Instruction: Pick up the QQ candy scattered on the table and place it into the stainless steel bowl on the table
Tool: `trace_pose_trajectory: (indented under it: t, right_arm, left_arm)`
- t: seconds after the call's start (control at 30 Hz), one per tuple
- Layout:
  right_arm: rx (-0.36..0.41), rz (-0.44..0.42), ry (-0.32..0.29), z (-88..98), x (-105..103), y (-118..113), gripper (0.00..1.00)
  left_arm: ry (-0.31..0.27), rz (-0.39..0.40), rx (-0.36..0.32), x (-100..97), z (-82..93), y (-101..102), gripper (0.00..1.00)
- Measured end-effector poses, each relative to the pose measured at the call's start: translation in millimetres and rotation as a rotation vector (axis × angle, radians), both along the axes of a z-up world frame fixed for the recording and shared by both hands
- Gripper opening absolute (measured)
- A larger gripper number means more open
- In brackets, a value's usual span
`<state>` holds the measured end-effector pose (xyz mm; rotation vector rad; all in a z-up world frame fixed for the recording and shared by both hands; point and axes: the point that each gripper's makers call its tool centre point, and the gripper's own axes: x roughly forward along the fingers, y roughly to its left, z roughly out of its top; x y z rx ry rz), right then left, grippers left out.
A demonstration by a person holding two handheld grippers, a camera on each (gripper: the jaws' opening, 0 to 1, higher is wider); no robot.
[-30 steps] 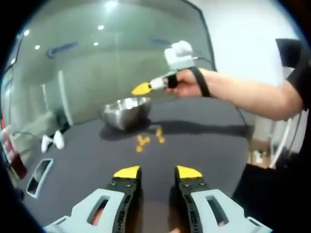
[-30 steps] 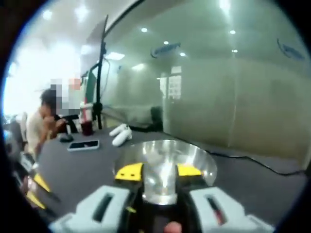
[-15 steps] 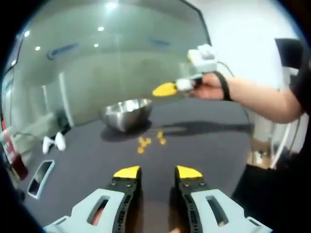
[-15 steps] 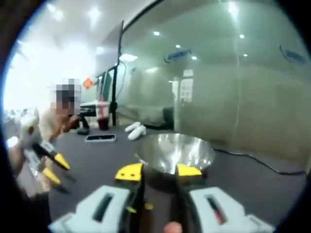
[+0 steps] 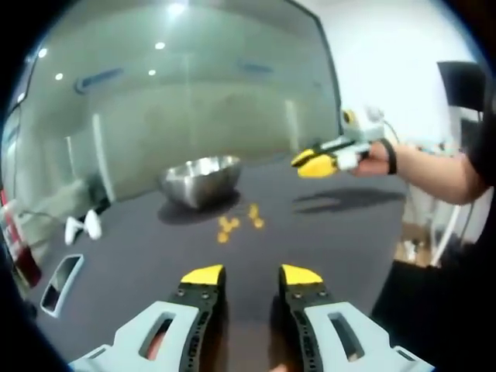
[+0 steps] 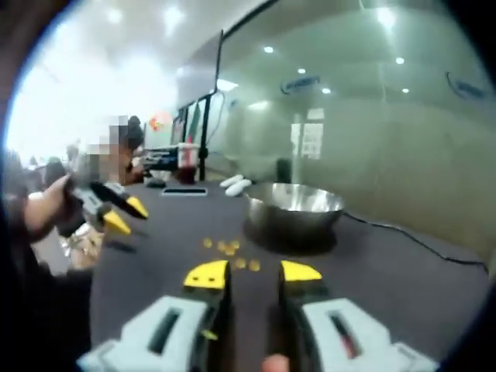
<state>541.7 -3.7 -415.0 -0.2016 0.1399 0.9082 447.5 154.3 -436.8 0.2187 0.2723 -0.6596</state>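
The stainless steel bowl (image 5: 201, 177) stands on the dark table (image 5: 325, 232), also seen as the bowl (image 6: 295, 212) in the right gripper view. Several yellow QQ candies (image 5: 235, 223) lie just in front of it; the candies (image 6: 229, 251) lie beyond my right jaws. My left gripper (image 5: 251, 275) hovers open above the table, short of the candies, with nothing between its yellow tips. My right gripper (image 6: 252, 273) is open and empty too. It shows as the right gripper (image 5: 316, 163) held in a hand at the right of the left gripper view. The left gripper (image 6: 118, 211) appears at the left of the right gripper view.
Two white controllers (image 5: 83, 226) and a phone (image 5: 58, 282) lie at the table's left side. A dark cable (image 6: 403, 237) runs across the table behind the bowl. A glass wall stands behind. A person sits at the far end, near a red cup (image 6: 186, 160).
My right gripper has drawn back from above the bowl, moving right and lower, away from it. The left gripper has stayed put.
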Motion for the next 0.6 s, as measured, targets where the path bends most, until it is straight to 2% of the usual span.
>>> trace_pose_trajectory:
  t: [0.13, 0.23, 0.43, 0.6]
  right_arm:
    - [-0.059, 0.071, 0.008, -16.6, -6, 14, 0.25]
    - [-0.071, 0.092, 0.028, -27.9, -6, 23, 0.25]
    - [-0.100, 0.147, 0.040, -37.5, -7, 44, 0.25]
    - [-0.110, 0.164, 0.063, -43.4, -3, 63, 0.24]
  left_arm:
    - [0.001, 0.001, 0.002, -0.9, -0.1, 0, 0.29]
    - [0.000, 0.000, 0.005, -3.7, 0.1, 1, 0.29]
    - [-0.029, -0.038, 0.024, -8.1, 2.8, -3, 0.30]
    - [-0.031, -0.044, 0.029, -8.4, 3.0, -2, 0.30]
